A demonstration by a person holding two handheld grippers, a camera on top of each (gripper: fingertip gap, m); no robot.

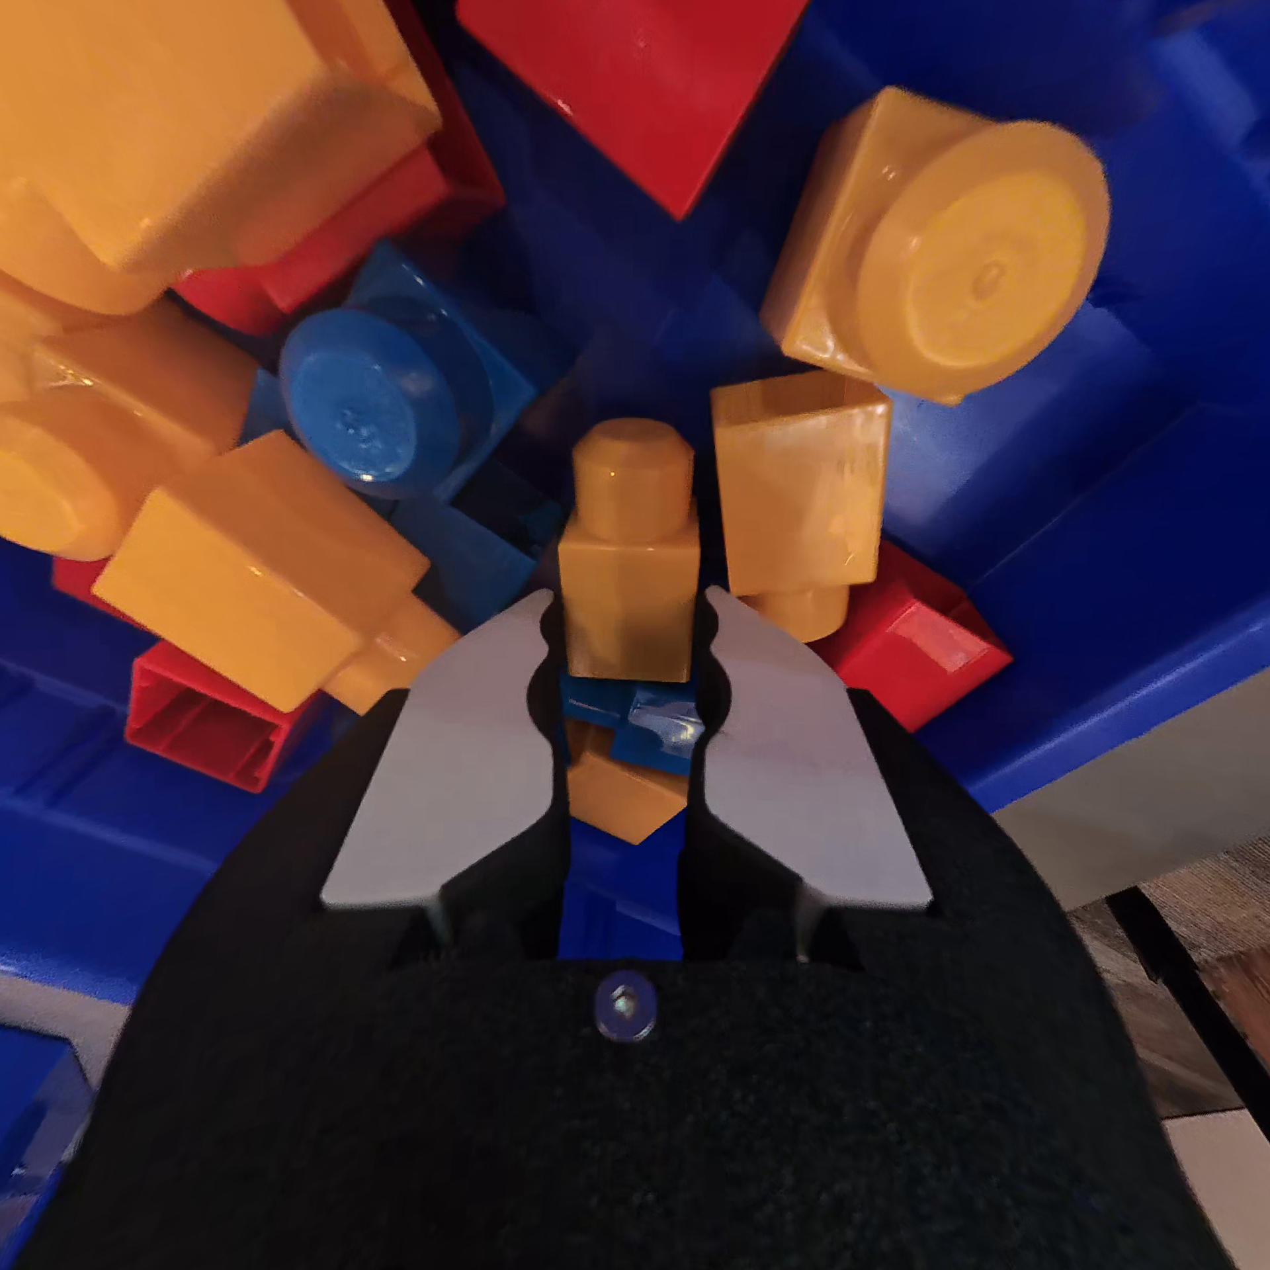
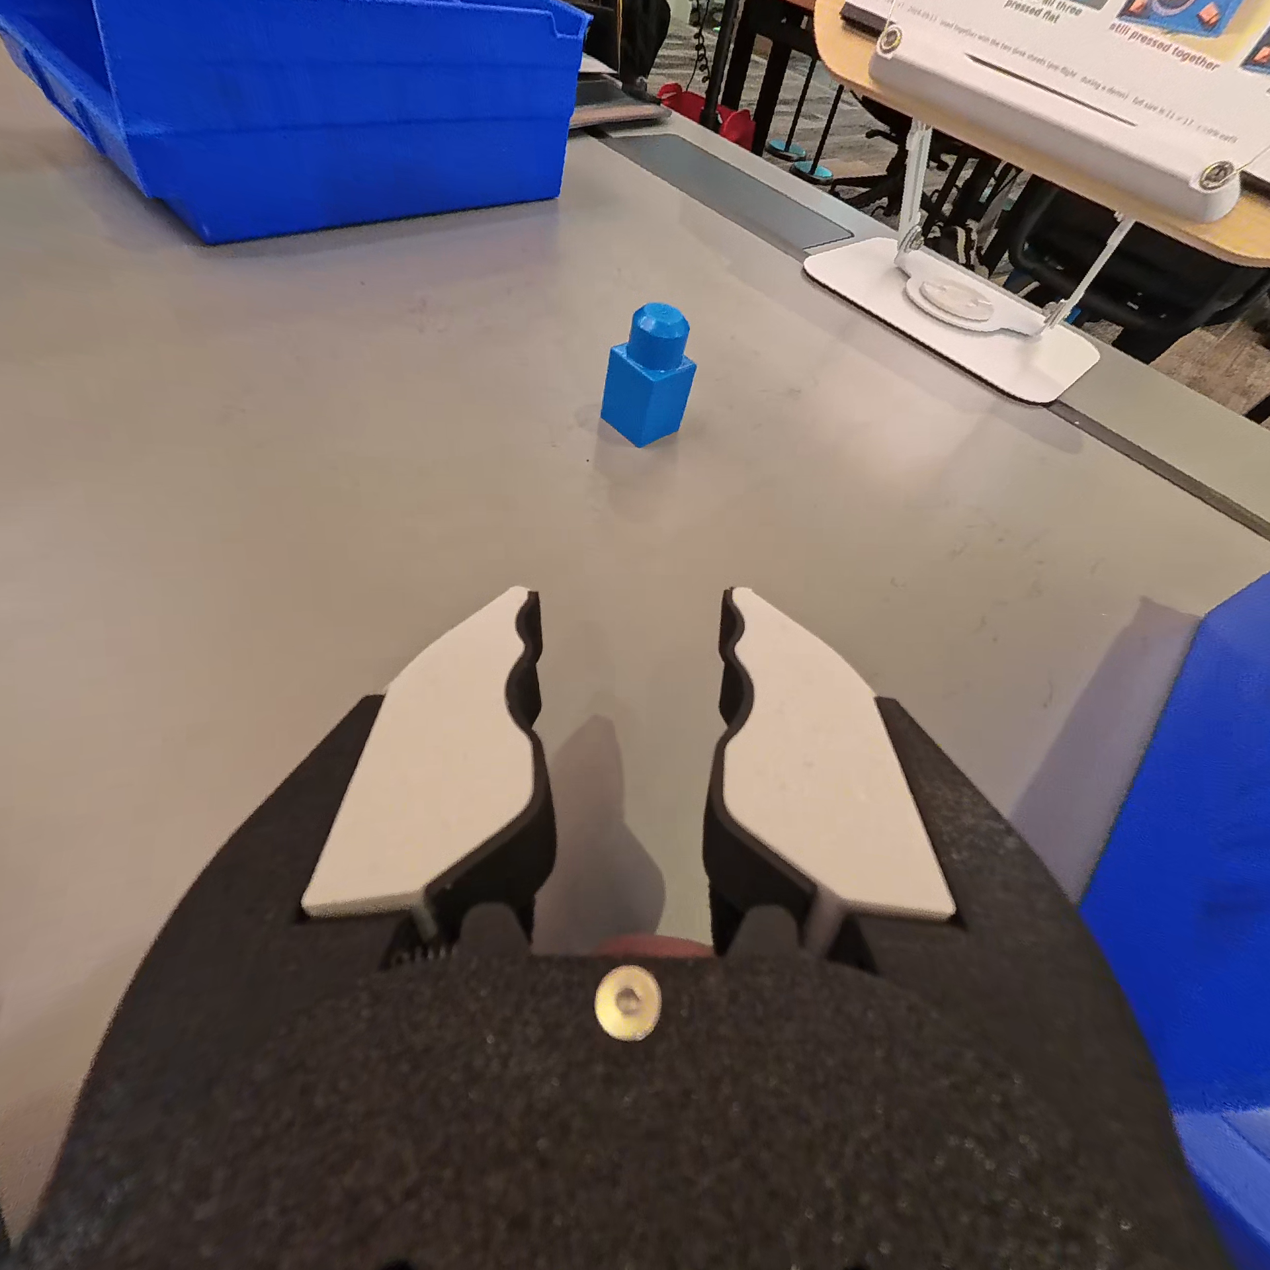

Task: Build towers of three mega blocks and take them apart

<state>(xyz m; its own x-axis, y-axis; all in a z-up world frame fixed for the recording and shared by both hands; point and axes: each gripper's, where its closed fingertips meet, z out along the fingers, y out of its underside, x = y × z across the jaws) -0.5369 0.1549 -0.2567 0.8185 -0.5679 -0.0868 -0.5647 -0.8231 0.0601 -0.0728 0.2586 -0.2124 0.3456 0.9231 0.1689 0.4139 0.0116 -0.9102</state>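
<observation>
While the left gripper (image 1: 629,605) reaches down into the blue bin (image 1: 1134,618), its two grey-faced fingers (image 1: 474,721) sit against both side walls of a yellow block (image 1: 627,584), clamped on its square body. That block has smooth, glossy plastic faces and a single round stud pointing away from the camera. Loose blocks crowd it on every side: a second yellow block (image 1: 800,495) just to its right with the stud pointing toward the camera, a blue block (image 1: 385,405) to the upper left showing its round stud end, a large yellow block (image 1: 948,254) at upper right, and red blocks (image 1: 914,646) beneath. Free room around the fingers is tight; the right finger lies just beside the neighbouring yellow block.

The right gripper (image 2: 631,598) hangs above the grey table (image 2: 275,515) with its fingers parted and nothing between them. Finger pads are flat and pale with wavy black inner edges; the body is rough black. Ahead, a single blue block (image 2: 646,381) stands upright, stud up, well apart from the fingertips, with bare matte tabletop all around. A blue bin wall (image 2: 343,137) stands at far left, a white stand (image 2: 962,309) at far right near the table edge.
</observation>
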